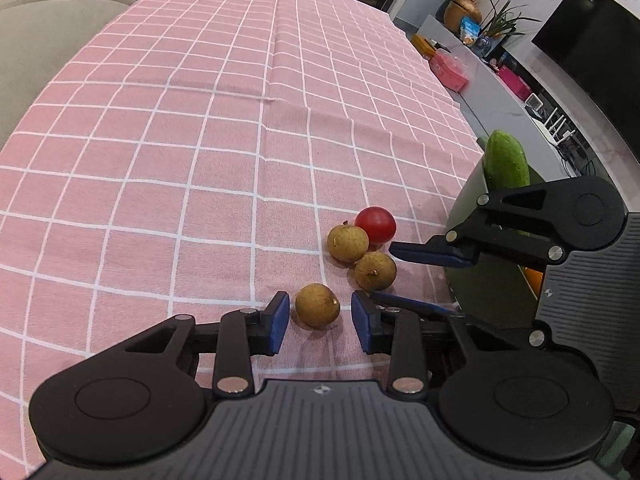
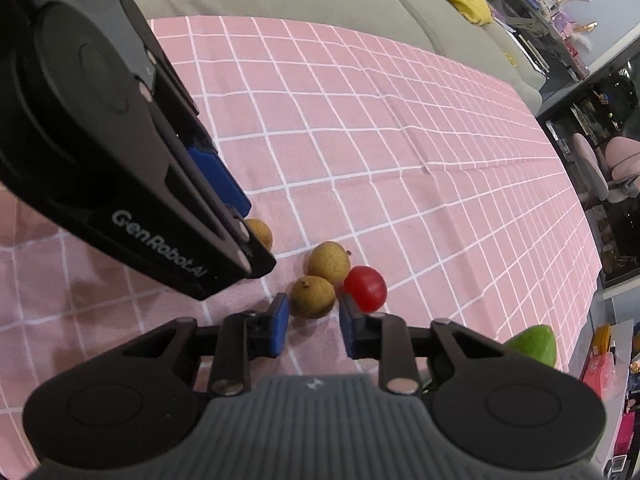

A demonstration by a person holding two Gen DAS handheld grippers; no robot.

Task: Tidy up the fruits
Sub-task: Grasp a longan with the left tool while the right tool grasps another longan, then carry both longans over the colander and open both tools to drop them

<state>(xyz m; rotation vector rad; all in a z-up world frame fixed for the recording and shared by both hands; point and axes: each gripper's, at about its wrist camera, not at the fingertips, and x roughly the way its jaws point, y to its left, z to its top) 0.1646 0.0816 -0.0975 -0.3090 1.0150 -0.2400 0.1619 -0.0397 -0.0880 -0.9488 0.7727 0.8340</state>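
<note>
Dual pick under way: each gripper is on its own longan on the pink checked cloth (image 1: 200,160).
Left wrist: left gripper (image 1: 319,310) is spread, pads straddling the lone longan (image 1: 317,305) with a small gap either side. Next: close, then lift. Right wrist: right gripper (image 2: 314,310) looks pinched on the front longan (image 2: 312,297) at the very tips, cherry tomato (image 2: 366,288) just beside one pad. Grip looks shallow, so lift gently.

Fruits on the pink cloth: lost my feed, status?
Left hand-held gripper open around nearest round brown longan. Right hand-held gripper shut on second longan. Red cherry tomato crowds it.
</note>
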